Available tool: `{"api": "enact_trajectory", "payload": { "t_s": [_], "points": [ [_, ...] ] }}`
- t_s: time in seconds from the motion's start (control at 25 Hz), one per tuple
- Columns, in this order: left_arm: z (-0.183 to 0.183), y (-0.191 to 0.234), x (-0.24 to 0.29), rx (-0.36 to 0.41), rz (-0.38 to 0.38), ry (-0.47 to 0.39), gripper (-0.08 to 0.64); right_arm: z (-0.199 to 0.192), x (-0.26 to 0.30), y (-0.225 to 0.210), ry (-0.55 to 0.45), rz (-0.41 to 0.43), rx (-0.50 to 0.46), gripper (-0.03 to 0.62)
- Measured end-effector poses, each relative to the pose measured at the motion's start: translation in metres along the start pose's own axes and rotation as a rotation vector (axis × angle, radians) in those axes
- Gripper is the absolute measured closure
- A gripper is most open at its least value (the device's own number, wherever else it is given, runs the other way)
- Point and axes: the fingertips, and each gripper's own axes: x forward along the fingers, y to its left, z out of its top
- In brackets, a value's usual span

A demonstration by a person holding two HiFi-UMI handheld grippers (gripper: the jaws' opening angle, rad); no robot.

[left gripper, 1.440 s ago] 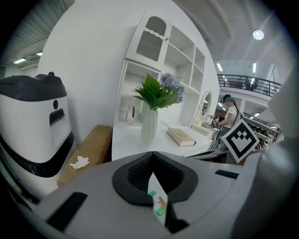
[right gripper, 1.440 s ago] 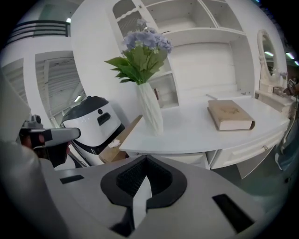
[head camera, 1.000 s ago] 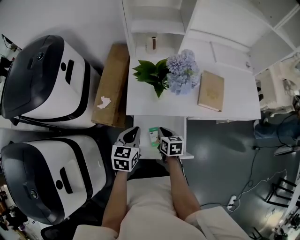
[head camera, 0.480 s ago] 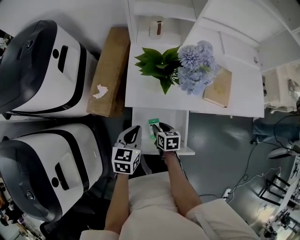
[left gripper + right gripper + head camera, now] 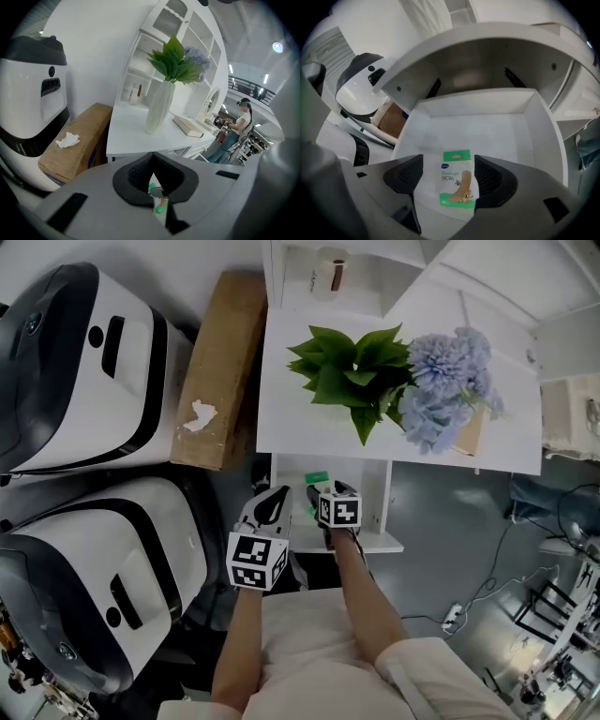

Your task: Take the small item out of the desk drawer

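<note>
The drawer [image 5: 497,124] is open; your right claw [image 5: 449,174], jaws just opening wide, straddles the ungripped bandage packet [image 5: 457,183]. Your left claw [image 5: 151,174], at its nine o'clock, is closed on nothing. Gripping and lifting remain.

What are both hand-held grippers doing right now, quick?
Left hand-held gripper: closed, holding nothing.
Right hand-held gripper: open, jaws just been opening; green-and-white flat bandage packet lies between them on the white drawer floor, not gripped.
</note>
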Motion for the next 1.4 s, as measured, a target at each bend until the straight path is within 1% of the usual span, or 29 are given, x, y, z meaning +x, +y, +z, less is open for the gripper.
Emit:
{"api": "enact_trajectory", "payload": {
  "t_s": [0.04, 0.12, 0.28, 0.64, 0.76, 0.88, 1.0, 1.2, 1.4],
  "points": [
    [0.000, 0.002, 0.004, -0.003, -0.006, 0.002, 0.543, -0.003, 0.006, -0.003, 0.017, -0.011, 0.012, 0.231],
    [0.000, 0.006, 0.010, -0.007, -0.014, 0.007, 0.543, -0.006, 0.015, -0.007, 0.045, -0.032, 0.006, 0.224],
    [-0.001, 0.014, 0.021, -0.007, -0.025, 0.027, 0.543, -0.017, 0.029, -0.010, 0.134, -0.055, -0.016, 0.209],
    [-0.003, 0.031, 0.032, -0.009, -0.024, 0.052, 0.543, -0.034, 0.051, -0.014, 0.213, -0.123, -0.021, 0.204],
    [-0.006, 0.032, 0.032, -0.013, -0.024, 0.057, 0.543, -0.042, 0.056, -0.014, 0.231, -0.149, -0.009, 0.204],
    [-0.008, 0.033, 0.031, -0.018, -0.022, 0.055, 0.543, -0.038, 0.057, -0.017, 0.229, -0.185, -0.035, 0.206],
    [-0.011, 0.034, 0.029, -0.020, -0.018, 0.054, 0.543, -0.031, 0.058, -0.017, 0.211, -0.201, -0.059, 0.225],
    [-0.018, 0.031, 0.026, -0.021, -0.020, 0.059, 0.543, -0.034, 0.056, -0.020, 0.185, -0.207, -0.009, 0.230],
    [-0.019, 0.027, 0.023, -0.011, -0.021, 0.054, 0.543, -0.026, 0.050, -0.018, 0.130, -0.200, 0.000, 0.232]
  ]
}}
